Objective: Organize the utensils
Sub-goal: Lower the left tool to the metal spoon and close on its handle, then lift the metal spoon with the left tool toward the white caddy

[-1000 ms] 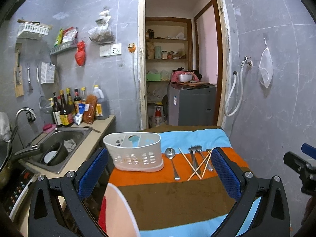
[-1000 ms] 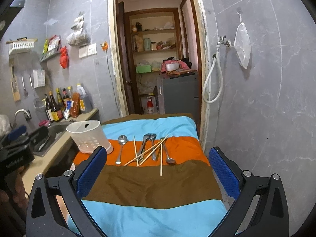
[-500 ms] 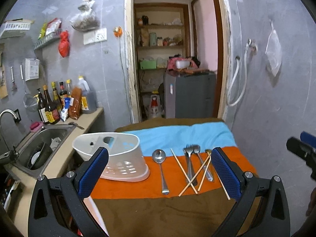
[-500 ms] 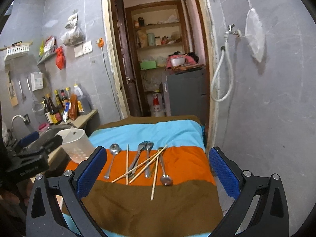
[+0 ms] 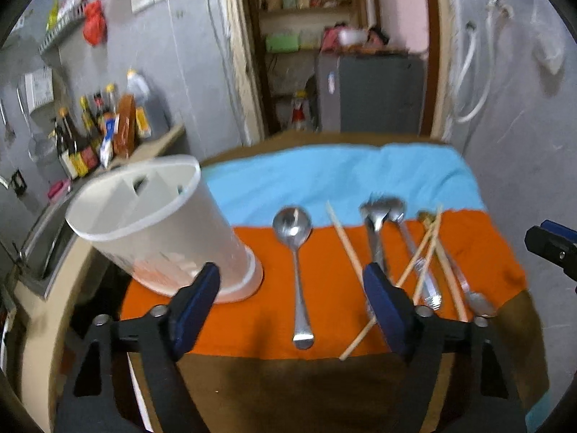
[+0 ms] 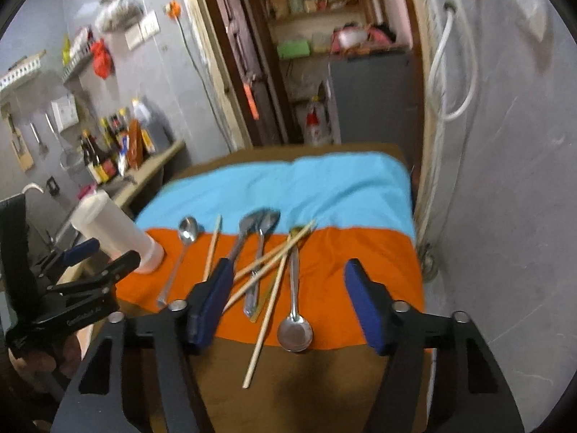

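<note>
Spoons, forks and chopsticks (image 6: 268,267) lie scattered on the orange band of the striped cloth (image 5: 339,180), white utensil holder (image 5: 158,227) standing at its left edge. Left gripper (image 5: 292,299) jaws have just been narrowing, a spoon (image 5: 297,263) between them untouched; right gripper (image 6: 288,299) likewise, part-open over another spoon (image 6: 295,310), gripping nothing

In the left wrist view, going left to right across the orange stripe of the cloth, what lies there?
White utensil holder → lone spoon → single chopstick → a crossed pile of forks, chopsticks and another spoon, too overlapped to order.
</note>
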Demonstrator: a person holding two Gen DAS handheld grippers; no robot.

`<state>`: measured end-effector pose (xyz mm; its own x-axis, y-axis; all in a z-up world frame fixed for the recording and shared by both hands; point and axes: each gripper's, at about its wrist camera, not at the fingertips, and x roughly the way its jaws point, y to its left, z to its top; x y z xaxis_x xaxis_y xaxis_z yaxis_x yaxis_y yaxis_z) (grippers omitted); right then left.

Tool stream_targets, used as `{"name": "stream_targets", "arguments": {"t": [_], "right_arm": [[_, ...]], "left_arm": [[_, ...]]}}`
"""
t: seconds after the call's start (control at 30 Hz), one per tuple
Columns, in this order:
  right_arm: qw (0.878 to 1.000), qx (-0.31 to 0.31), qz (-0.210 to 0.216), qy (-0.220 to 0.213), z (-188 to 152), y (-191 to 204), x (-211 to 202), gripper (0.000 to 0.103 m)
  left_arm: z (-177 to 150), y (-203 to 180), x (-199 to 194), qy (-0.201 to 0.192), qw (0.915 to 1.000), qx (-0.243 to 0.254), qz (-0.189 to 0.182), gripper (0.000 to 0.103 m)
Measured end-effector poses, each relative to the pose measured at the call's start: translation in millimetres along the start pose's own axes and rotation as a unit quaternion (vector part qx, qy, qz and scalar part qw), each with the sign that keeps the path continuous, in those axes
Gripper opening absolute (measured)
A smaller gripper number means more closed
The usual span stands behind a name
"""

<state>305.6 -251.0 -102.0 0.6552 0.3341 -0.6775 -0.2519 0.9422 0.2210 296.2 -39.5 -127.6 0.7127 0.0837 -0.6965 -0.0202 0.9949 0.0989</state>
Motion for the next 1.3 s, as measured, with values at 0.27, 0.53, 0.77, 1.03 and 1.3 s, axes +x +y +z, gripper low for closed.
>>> {"name": "stream_targets", "arguments": {"t": [0.27, 0.53, 0.77, 1.03, 1.3], "right_arm": [[0.997, 0.012, 0.009, 0.080, -7, -10, 55, 0.036], [0.991, 0.008, 0.014, 0.130, -6, -13, 86, 0.025], [0.990, -0.002, 0.008, 0.139, -8, -10, 93, 0.025], [0.989, 0.015, 0.009, 0.149, -15, -12, 88, 0.006], [0.985, 0.053, 0.025, 0.163, -39, -11, 61, 0.006]], "left_arm": [[-11, 4, 52, 0.080, 0.9964, -0.026, 0.013, 0.043], [-10, -4, 81, 0.110, 0.9932, -0.023, 0.030, 0.033], [-7, -1, 86, 0.122, 0.9910, -0.035, 0.042, 0.033], [-9, -6, 78, 0.139, 0.9896, -0.031, 0.020, 0.006], [-36, 2, 41, 0.159, 0.9868, -0.029, -0.016, 0.005]]}}
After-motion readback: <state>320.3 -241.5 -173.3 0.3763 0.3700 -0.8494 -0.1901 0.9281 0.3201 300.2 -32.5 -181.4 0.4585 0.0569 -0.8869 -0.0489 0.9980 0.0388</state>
